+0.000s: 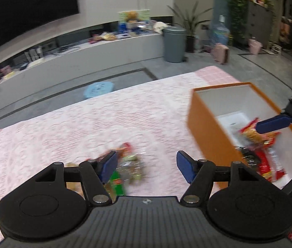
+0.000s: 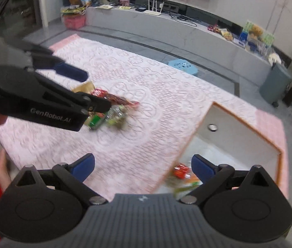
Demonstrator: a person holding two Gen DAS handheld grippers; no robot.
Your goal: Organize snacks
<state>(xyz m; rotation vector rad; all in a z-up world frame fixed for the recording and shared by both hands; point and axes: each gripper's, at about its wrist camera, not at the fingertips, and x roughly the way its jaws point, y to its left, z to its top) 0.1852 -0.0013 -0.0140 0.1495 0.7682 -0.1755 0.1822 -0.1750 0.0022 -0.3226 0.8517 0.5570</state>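
Note:
A small pile of snack packets (image 1: 125,165) lies on the pink lace cloth, with green, red and clear wrappers, all blurred. My left gripper (image 1: 147,166) hangs open just above it, its left finger over the pile and nothing between the pads. An orange box (image 1: 206,132) with a white inside stands to the right and holds several red and yellow packets (image 1: 257,144). One blue finger of my right gripper (image 1: 274,123) reaches over the box. In the right wrist view my right gripper (image 2: 144,166) is open and empty, straddling the box's near wall (image 2: 187,142); the left gripper (image 2: 97,91) hovers over the pile (image 2: 113,113).
The table's cloth (image 2: 156,95) ends near a blue stool (image 2: 182,65) on the floor. A grey bin (image 1: 174,44) and a long low TV bench (image 1: 104,51) stand beyond. A person's hand (image 2: 0,165) and red sleeve show at the left edge.

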